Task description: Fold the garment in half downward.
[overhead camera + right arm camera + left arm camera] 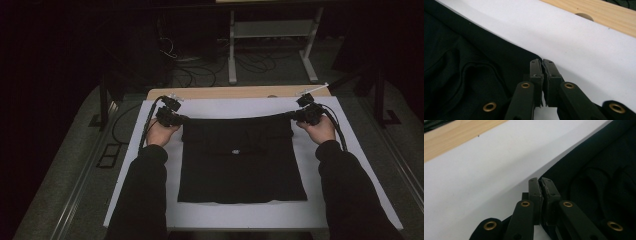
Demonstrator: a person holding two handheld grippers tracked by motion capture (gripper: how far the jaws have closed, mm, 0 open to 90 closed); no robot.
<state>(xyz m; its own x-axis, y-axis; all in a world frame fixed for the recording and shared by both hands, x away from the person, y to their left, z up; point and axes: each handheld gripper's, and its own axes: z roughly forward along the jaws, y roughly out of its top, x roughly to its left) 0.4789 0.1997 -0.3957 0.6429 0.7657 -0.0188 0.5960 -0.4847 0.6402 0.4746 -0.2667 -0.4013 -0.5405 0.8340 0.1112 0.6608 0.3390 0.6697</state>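
A black garment (242, 162) lies folded on the white sheet (210, 107), a small white mark at its middle. Its far edge is pulled taut between my two grippers. My left gripper (176, 119) is shut on the far left corner of the garment (584, 177); in the left gripper view (540, 181) the jaws pinch the black cloth's edge. My right gripper (300, 115) is shut on the far right corner, and in the right gripper view (541, 62) the jaws are pressed together over the garment's (466, 65) hem. Both hands hold the corners slightly above the sheet.
The white sheet covers a wooden table (240, 92), bare along its far edge, with a round hole (584, 16) in the wood. Beyond stand a metal frame (270, 45) and loose cables (195, 70) on the dark floor. Cables trail from both grippers.
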